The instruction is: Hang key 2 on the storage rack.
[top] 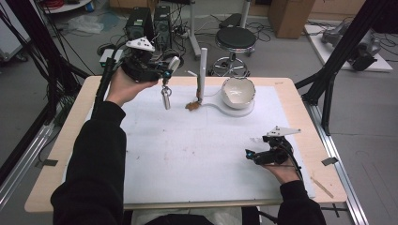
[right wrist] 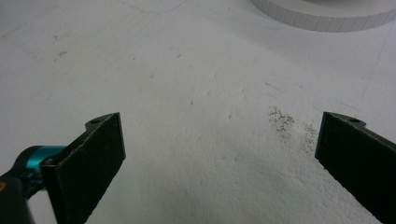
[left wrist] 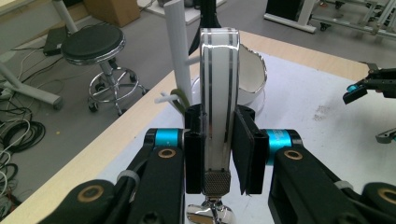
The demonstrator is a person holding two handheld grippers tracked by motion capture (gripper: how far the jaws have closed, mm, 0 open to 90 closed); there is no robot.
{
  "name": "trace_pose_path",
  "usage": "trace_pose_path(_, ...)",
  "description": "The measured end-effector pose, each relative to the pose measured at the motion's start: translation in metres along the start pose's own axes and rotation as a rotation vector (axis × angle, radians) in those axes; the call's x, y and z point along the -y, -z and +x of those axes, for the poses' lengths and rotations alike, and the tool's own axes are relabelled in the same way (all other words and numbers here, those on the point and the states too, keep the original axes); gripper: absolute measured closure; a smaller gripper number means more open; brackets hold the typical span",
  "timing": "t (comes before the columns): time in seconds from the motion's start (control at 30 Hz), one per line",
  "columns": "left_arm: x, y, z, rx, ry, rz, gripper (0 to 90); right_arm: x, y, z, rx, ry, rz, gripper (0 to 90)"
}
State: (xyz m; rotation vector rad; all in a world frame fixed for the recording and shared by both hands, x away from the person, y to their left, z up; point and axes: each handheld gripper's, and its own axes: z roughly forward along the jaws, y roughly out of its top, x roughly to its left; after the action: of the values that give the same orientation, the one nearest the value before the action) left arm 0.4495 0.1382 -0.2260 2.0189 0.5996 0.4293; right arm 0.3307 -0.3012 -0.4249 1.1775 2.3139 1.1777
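Jaws of left hand-held gripper (left wrist: 218,156) clamp a white-and-silver strap (left wrist: 218,93).

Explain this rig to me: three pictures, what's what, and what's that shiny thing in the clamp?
No robot here: a person holds a hand-held claw in each hand. The high view looks down on the table; the other two come from cameras riding on each claw. The left claw is shut on a shiny metal strip with a small clasp, perhaps a watch band, and holds it above the table. The right claw stands open over the white mat, holding nothing. At the far side sit a white bowl with a broken rim and a white upright stand.
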Motion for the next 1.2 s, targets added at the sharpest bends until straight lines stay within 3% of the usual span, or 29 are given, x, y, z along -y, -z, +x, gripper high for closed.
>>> trace_pose_path(0.37, -0.025, -0.019, -0.009, 0.038, -0.035, -0.018, 75.3, 0.000, 0.001, 0.000, -0.004, -0.001, -0.004, 0.7)
trace_pose_path(0.47, -0.029, -0.026, -0.009, 0.035, -0.042, 0.001, 75.3, 0.000, 0.001, 0.000, -0.004, -0.001, -0.004, 0.7)
trace_pose_path(0.8, -0.048, -0.046, -0.016, 0.072, -0.064, -0.030, 75.3, 0.002, 0.001, -0.001, -0.002, -0.001, 0.002, 0.7)
trace_pose_path(0.93, -0.055, -0.052, -0.017, 0.071, -0.071, -0.036, 75.3, 0.002, 0.002, -0.001, 0.001, -0.002, -0.001, 0.7)
trace_pose_path(1.03, -0.058, -0.056, -0.019, 0.064, -0.100, -0.045, 75.3, 0.002, 0.002, -0.001, -0.001, -0.003, 0.000, 0.7)
trace_pose_path(1.2, -0.062, -0.063, -0.018, 0.066, -0.094, -0.058, 75.3, 0.002, 0.001, -0.001, -0.001, 0.003, 0.001, 0.7)
